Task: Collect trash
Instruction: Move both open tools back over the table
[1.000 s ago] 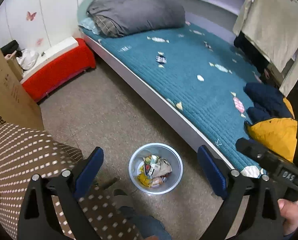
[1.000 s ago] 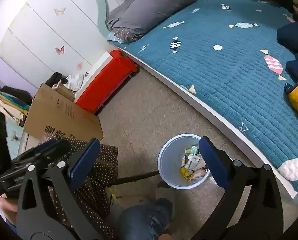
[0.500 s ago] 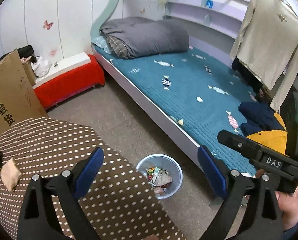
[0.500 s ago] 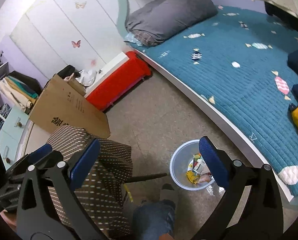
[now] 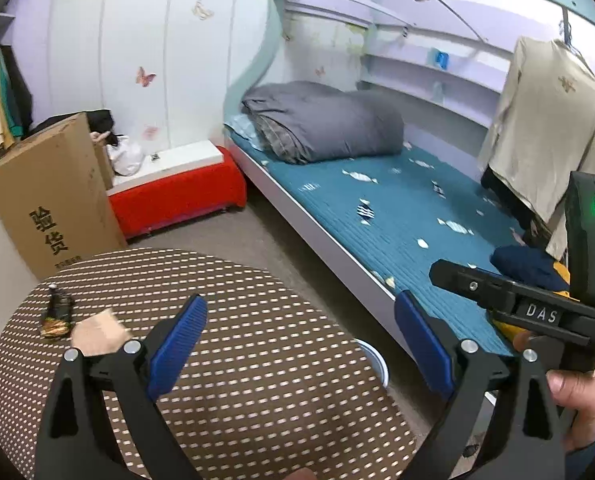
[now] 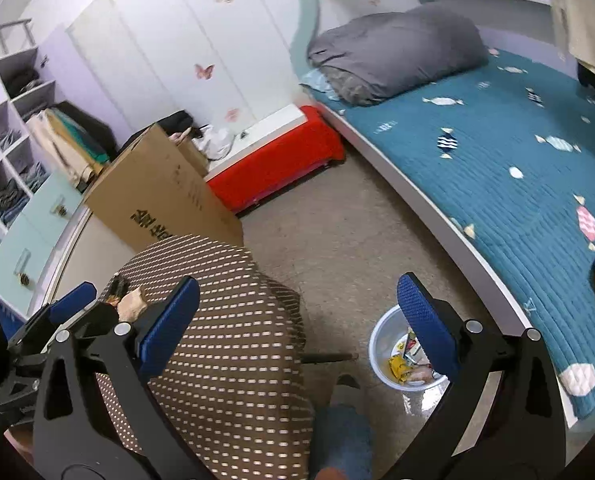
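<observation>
Wide apart and holding nothing on both sides: left gripper spread above a round table draped in a brown dotted cloth, right gripper spread above the table's edge and the floor. On the cloth toward the left, two scraps of trash lying touching: a tan paper piece and, just behind, a dark wrapper. On the floor right of the table, between table and bed, a pale bin with wrappers inside, partly hidden behind the right gripper's blue pad. Further back, a cardboard box, a red bench, and a folded grey quilt at the bed's far end.
</observation>
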Demonstrator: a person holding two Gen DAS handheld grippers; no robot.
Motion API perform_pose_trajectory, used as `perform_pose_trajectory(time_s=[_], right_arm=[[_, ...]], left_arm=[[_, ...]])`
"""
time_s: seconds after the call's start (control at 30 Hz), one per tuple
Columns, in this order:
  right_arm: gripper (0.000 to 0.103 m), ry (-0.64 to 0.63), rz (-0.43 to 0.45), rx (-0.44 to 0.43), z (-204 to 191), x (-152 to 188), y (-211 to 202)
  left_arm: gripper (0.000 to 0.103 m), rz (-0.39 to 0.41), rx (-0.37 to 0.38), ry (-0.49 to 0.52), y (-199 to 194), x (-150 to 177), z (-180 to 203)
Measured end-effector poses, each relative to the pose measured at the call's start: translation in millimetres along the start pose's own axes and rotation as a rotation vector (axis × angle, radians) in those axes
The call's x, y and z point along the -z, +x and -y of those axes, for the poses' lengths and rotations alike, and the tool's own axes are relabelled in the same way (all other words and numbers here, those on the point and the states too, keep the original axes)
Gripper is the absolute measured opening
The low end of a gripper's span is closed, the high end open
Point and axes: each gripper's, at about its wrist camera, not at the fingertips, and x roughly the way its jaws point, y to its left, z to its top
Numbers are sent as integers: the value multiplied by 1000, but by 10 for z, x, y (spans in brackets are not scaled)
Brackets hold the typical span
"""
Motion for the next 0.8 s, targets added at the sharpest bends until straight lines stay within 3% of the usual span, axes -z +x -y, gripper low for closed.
perform_pose_trajectory(time_s=[0.47, 0.8], right_arm=[[97, -173, -75, -92, -993, 115, 352], [97, -296, -169, -149, -1635, 279, 832]], left_arm=[[93, 58, -122, -129, -476, 296, -920], [93, 40, -233, -256, -603, 643, -1681]])
